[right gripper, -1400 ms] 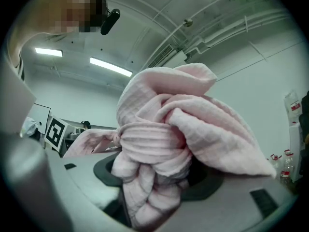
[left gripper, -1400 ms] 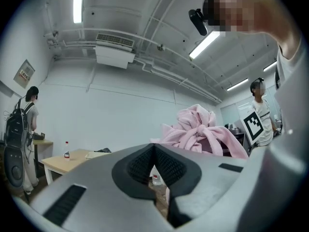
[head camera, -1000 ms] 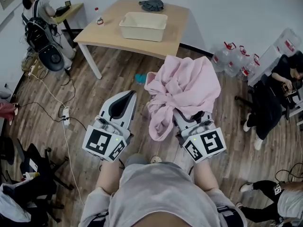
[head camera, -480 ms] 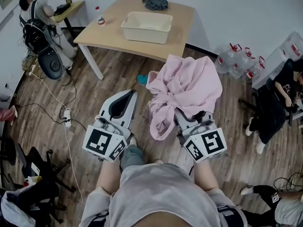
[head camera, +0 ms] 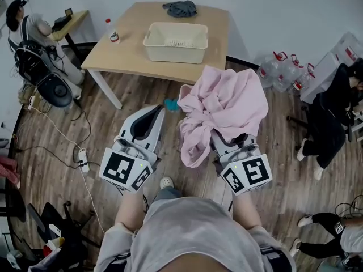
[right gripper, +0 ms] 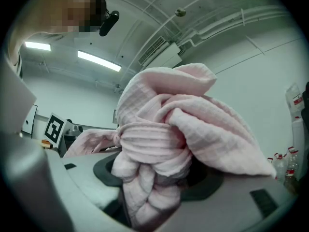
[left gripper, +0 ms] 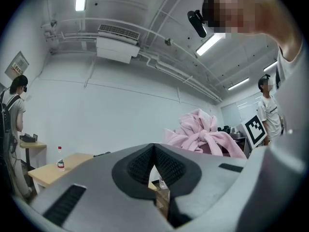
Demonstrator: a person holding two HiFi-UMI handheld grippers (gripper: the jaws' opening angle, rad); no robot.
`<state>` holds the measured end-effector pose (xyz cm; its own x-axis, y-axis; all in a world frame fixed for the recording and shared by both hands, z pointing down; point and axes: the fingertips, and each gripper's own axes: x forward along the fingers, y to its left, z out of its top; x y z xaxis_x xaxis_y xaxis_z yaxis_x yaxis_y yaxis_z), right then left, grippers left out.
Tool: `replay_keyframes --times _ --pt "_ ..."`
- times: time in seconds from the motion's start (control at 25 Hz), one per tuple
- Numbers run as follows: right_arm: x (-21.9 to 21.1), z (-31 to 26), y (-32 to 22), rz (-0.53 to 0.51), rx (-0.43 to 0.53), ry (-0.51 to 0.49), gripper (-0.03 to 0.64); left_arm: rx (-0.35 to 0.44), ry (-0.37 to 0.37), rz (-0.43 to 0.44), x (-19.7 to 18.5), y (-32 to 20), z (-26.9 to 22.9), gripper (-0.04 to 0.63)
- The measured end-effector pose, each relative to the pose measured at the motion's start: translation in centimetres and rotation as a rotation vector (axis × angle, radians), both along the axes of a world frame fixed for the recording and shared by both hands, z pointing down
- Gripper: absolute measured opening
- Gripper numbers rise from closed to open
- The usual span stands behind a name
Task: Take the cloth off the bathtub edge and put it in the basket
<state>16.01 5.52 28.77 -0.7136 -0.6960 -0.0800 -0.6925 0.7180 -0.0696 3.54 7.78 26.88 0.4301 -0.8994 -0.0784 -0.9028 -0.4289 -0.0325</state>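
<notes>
A pink cloth (head camera: 227, 103) is bunched up and draped over my right gripper (head camera: 225, 136), which is shut on it above the wooden floor. In the right gripper view the pink cloth (right gripper: 164, 129) fills the space between the jaws of the right gripper (right gripper: 157, 180) and hides the pads. A cream plastic basket (head camera: 176, 42) stands on the wooden table (head camera: 130, 47) ahead, well beyond both grippers. My left gripper (head camera: 153, 117) is held beside the right one, shut with nothing in it. From the left gripper (left gripper: 154, 167) view, the pink cloth (left gripper: 203, 134) shows to the right.
A dark grey cloth (head camera: 180, 8) lies at the table's far edge and a small bottle (head camera: 113, 36) near its left edge. Water jugs (head camera: 278, 67) stand by the right wall. People sit at the left (head camera: 34, 33) and right (head camera: 334, 101). Cables (head camera: 79, 152) run across the floor.
The table and basket have shifted slightly lower and leftward in the head view as the person steps. Both grippers keep their pose, and the right one still holds the cloth.
</notes>
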Motion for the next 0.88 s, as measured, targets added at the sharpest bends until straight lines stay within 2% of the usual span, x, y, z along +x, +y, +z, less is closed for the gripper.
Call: replay_keyframes --times 0.48,0.88 --pt "-8.5 0.2 -4.6 0.120 0.000 -0.001 0.293 -0.009 -0.006 0.098 -9.1 -6.2 0.5 0.005" --pt "-11.5 1.4 -6.8 0.171 -0.019 0.027 0.293 -0.034 0.003 0.119 -12.7 -9.1 2.2 0.005"
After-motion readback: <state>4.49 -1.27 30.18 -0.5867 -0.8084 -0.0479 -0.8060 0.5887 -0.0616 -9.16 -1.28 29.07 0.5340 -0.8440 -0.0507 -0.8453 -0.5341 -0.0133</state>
